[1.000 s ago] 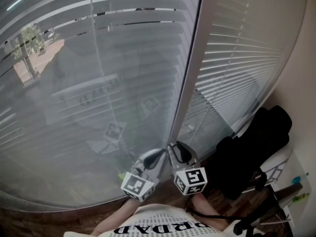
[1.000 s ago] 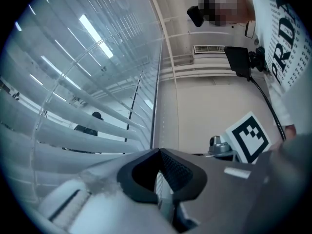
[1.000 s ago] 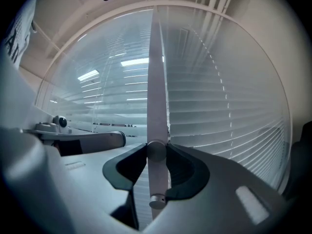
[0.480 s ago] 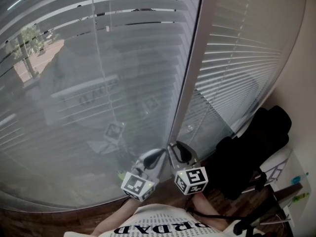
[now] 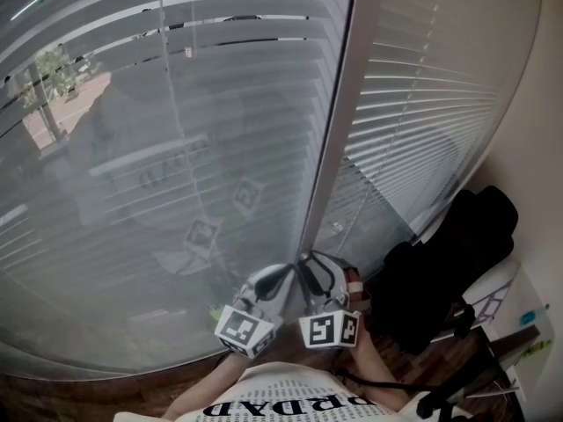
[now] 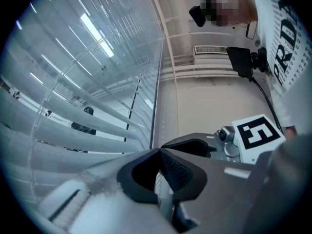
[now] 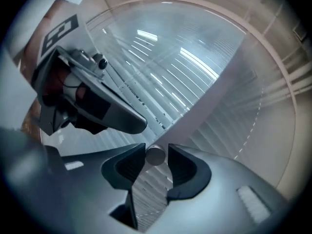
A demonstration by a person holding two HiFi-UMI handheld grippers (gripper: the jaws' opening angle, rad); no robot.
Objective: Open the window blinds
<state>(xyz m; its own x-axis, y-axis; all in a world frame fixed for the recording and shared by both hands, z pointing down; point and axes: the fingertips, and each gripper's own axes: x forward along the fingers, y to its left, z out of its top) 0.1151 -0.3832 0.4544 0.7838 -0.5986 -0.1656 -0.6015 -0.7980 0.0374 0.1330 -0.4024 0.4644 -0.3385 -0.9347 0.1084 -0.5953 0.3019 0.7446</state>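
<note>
Daylight comes through the blinds (image 5: 176,148) that fill the background, split by a pale upright post (image 5: 341,121). Close against that post, the right tool (image 7: 156,151) stands spread. Its jaws have just been opening, and the round end of a slim rod (image 7: 156,156) sits between the tips, seemingly not squeezed. Just beside it, the left tool (image 6: 158,151) is pressed together with nothing seen in it. Beyond the tips, the slats on the left tool's side of the post let the street show through, while those on the right tool's side look more closed. The step seems to be twisting the rod in short bites. It is likely best to close squarely on the rod, roll about its own line without dragging down, and keep the left tool clear.
</note>
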